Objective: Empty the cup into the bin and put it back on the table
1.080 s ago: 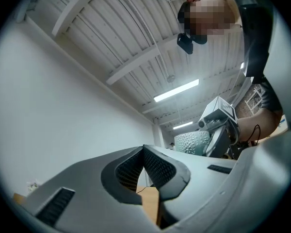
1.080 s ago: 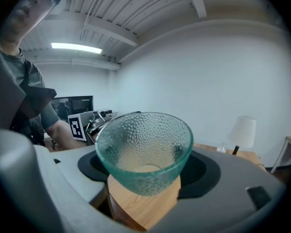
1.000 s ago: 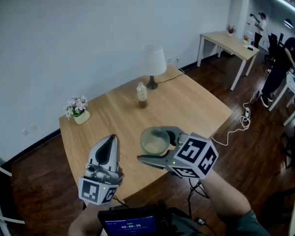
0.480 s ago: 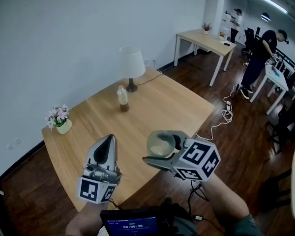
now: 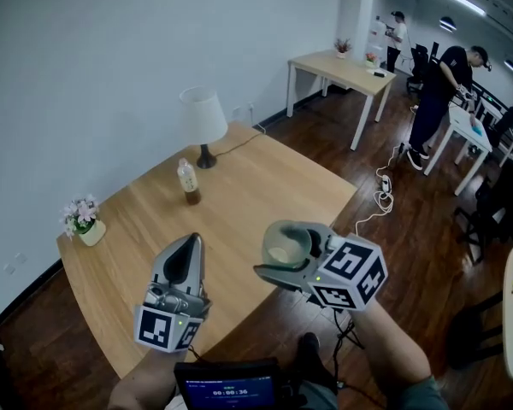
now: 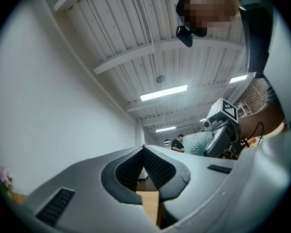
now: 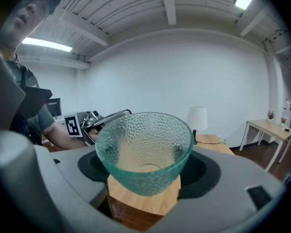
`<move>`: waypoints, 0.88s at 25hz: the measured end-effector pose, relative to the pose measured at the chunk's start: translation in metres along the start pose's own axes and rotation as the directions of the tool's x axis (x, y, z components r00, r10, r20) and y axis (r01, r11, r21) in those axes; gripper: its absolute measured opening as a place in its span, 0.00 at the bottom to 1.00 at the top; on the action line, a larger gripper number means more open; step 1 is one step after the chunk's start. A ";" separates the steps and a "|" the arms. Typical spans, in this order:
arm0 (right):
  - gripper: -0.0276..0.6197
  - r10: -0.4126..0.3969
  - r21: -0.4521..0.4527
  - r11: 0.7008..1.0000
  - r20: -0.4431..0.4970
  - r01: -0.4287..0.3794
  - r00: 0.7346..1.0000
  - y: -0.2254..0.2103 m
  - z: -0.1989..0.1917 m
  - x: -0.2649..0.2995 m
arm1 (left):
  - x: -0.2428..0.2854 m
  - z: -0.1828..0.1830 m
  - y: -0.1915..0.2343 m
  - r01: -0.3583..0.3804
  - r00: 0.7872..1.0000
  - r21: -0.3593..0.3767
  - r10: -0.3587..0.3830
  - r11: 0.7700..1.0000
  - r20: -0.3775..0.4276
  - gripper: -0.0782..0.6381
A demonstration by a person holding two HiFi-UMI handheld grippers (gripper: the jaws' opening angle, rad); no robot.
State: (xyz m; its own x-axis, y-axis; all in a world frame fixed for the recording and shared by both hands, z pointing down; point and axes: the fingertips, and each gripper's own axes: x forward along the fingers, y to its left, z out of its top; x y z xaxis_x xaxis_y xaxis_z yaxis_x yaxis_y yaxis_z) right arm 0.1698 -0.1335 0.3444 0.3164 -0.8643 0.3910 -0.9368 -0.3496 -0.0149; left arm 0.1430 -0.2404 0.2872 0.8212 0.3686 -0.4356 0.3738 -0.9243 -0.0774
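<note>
1. My right hand-held gripper (image 5: 289, 254) sits in the lower middle of the head view. Its jaws are spread wide and clamped on the two sides of the cup (image 7: 143, 149), so it has a firm hold on it.
2. The cup is pebbled, greenish glass. It sits between the jaws roughly upright, with its mouth up and its base just above the gap between them. I can't make out anything inside; the pale patch looks to me like wood showing through the glass.
3. My left hand-held gripper (image 5: 188, 244) is to the left of the cup in the lower part of the frame, close by but not touching it. Its jaws are closed tip to tip with nothing between them.
4. The cup is clear of the bench (image 5: 265, 186), hanging over its near edge with dark floor (image 5: 393, 229) to the right.
5. No view shows a bin.
6. As I judge it, the pick-up is done. I can't tell from here whether the cup has been emptied.
7. What is left, at the least, is setting the cup back on the bench. If it has not been emptied, finding the bin and tipping it out come first.
</note>
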 end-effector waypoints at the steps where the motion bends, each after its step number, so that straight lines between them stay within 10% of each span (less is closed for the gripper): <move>1: 0.65 0.004 -0.001 1.000 -0.001 -0.004 1.000 -0.007 -0.003 -0.004 | 0.006 -0.004 -0.004 -0.005 1.000 0.007 0.006 1.000 -0.006 0.11; 22: 0.65 0.156 -0.062 0.986 -0.009 -0.157 0.988 -0.189 -0.055 -0.080 | 0.145 -0.081 -0.106 -0.196 0.974 0.087 0.204 0.977 -0.098 0.11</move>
State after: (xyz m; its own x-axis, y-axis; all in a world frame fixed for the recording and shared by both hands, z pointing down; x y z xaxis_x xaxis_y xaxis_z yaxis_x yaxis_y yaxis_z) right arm 0.3135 0.0222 0.3667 0.1646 -0.9050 0.3922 -0.9822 -0.1869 -0.0190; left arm 0.2570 -0.0810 0.3052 0.9183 0.1803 -0.3524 0.1667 -0.9836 -0.0686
